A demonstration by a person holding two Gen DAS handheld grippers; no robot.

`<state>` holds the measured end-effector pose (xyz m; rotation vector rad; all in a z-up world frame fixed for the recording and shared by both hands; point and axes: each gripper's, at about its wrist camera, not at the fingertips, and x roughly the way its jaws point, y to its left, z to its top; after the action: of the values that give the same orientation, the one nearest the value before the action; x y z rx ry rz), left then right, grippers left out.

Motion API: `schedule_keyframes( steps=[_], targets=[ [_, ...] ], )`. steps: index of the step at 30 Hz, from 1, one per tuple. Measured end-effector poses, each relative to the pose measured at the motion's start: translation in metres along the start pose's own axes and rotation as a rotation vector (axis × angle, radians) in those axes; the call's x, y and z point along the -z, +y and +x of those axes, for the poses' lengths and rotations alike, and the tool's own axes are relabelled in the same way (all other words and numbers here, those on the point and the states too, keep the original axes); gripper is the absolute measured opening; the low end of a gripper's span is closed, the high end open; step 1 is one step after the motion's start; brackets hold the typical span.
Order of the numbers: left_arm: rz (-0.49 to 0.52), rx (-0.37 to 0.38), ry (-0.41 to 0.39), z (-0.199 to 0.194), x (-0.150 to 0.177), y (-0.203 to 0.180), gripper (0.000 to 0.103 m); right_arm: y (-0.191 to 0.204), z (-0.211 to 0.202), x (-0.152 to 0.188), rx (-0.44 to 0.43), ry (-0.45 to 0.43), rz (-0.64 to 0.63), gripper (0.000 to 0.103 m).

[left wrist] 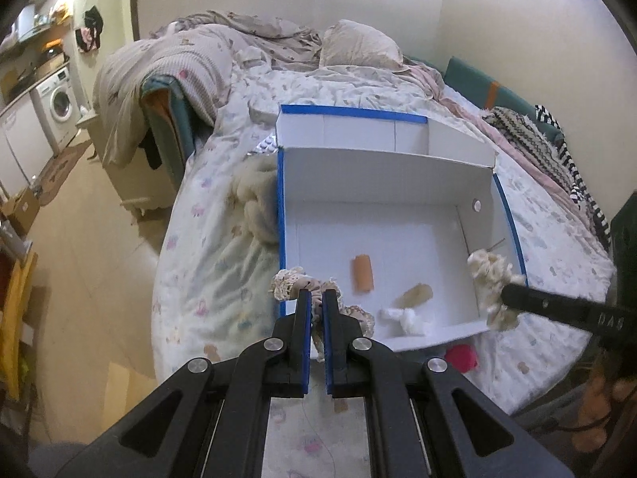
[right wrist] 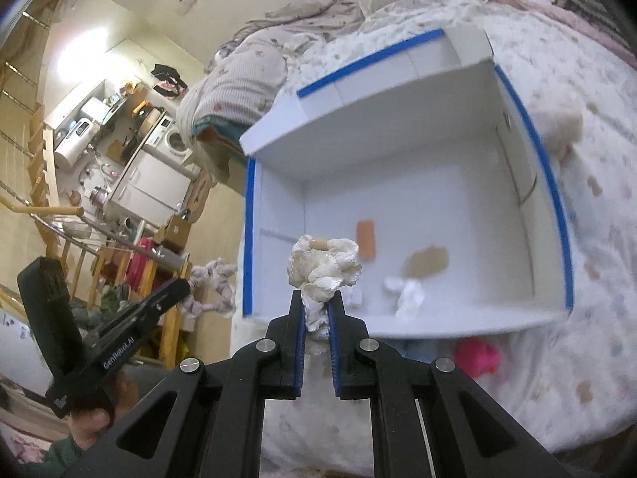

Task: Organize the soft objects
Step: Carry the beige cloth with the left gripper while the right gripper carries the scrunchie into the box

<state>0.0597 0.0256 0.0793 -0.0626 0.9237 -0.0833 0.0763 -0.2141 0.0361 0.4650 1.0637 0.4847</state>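
A white box with blue-taped rims (left wrist: 281, 215) (right wrist: 250, 239) lies open on the bed. Inside lie an orange roll (left wrist: 362, 277) (right wrist: 366, 238), a tan soft piece (left wrist: 414, 295) (right wrist: 428, 261) and a white fluffy piece (left wrist: 406, 317) (right wrist: 406, 292). My left gripper (left wrist: 317, 298) is shut on a beige lace scrunchie (left wrist: 294, 281) over the box's near left corner; it also shows in the right wrist view (right wrist: 211, 285). My right gripper (right wrist: 316, 302) is shut on a cream ruffled scrunchie (right wrist: 324, 265), held above the box's front; it shows at the box's right wall (left wrist: 493, 283).
A pink soft item (left wrist: 462, 357) (right wrist: 477, 356) lies on the bed in front of the box. A cream fluffy item (left wrist: 254, 203) lies left of the box. Pillows and a rumpled duvet (left wrist: 191, 63) lie behind. The floor drops off at left.
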Motion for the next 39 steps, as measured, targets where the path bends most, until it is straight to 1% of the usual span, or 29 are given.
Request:
schedule_keyframes(
  steps=[4, 6, 9, 12, 15, 19, 22, 25, 29, 34, 39],
  targets=[
    [0.016, -0.007, -0.002, 0.015, -0.016, -0.007, 0.005, -0.011, 0.006, -0.017, 0.02, -0.008, 0.003, 0.012],
    [0.02, -0.008, 0.0, 0.025, -0.023, -0.01, 0.005, -0.017, 0.017, -0.027, 0.03, -0.007, 0.01, 0.012],
    [0.02, -0.01, 0.008, 0.045, -0.033, -0.015, 0.005, -0.028, 0.03, -0.032, 0.05, -0.011, 0.018, 0.012],
    [0.042, -0.029, 0.01, 0.068, -0.039, -0.022, 0.005, -0.043, 0.047, -0.032, 0.071, 0.001, 0.042, 0.012],
    [0.042, -0.006, 0.03, 0.092, -0.035, -0.024, 0.005, -0.054, 0.062, -0.031, 0.101, 0.028, 0.059, 0.012],
    [0.053, -0.022, 0.073, 0.123, -0.028, -0.03, 0.005, -0.059, 0.077, -0.031, 0.119, 0.055, 0.067, 0.012],
    [0.045, -0.011, 0.095, 0.137, -0.032, -0.031, 0.005, -0.062, 0.089, -0.031, 0.132, 0.079, 0.074, 0.012],
    [0.046, -0.018, 0.108, 0.145, -0.03, -0.032, 0.005, -0.064, 0.099, -0.031, 0.153, 0.101, 0.078, 0.012],
    [0.064, -0.015, 0.164, 0.158, -0.021, -0.036, 0.005, -0.065, 0.103, -0.026, 0.177, 0.117, 0.071, 0.012],
    [0.037, -0.006, 0.212, 0.169, -0.015, -0.034, 0.005, -0.067, 0.109, -0.025, 0.209, 0.141, 0.061, 0.013],
    [0.035, -0.008, 0.229, 0.171, -0.012, -0.037, 0.005, -0.069, 0.112, -0.024, 0.232, 0.156, 0.057, 0.013]
  ],
)
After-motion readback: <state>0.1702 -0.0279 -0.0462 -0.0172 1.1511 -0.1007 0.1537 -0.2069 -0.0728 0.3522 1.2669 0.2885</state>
